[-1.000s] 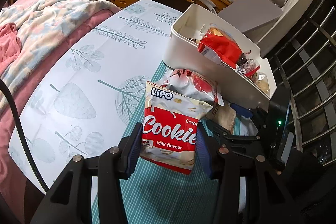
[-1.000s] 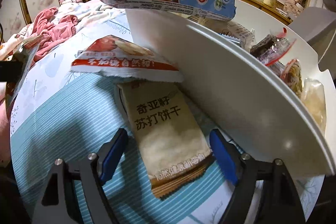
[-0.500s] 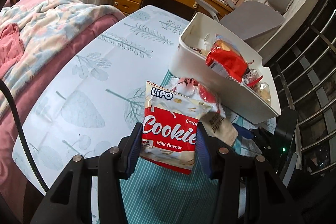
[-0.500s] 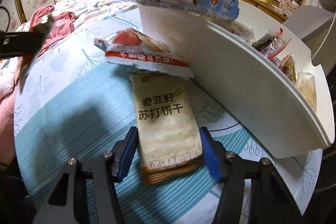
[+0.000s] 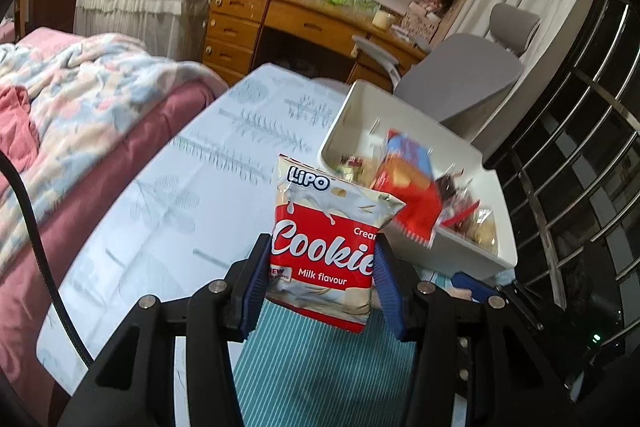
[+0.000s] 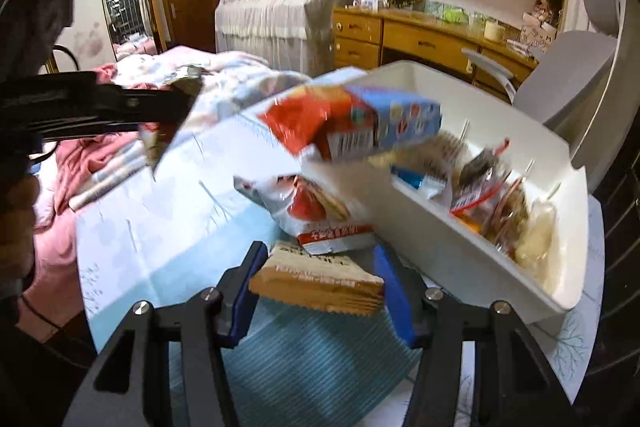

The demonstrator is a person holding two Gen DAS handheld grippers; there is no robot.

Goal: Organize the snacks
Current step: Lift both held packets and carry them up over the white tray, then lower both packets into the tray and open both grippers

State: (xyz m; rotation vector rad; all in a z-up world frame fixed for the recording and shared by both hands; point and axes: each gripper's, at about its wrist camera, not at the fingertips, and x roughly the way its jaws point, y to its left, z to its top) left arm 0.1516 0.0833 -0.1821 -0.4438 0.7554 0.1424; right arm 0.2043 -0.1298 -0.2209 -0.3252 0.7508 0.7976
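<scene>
The left gripper pinches a red and white packet by both side edges, its print reading "LiPO", "Cookie", "Cream" and "Milk flavour". A second ago the packet hung low over the teal striped mat; now it is raised, and the white bin sits ahead and to the right of the fingers with more of the room showing behind it. The right gripper is closing its jaws on a tan cracker packet, whose print is too blurred to read now. That packet lay flat on the mat a second ago and is now lifted clear, end-on. Just beyond it lies a red and white snack bag against the bin's wall.
</scene>
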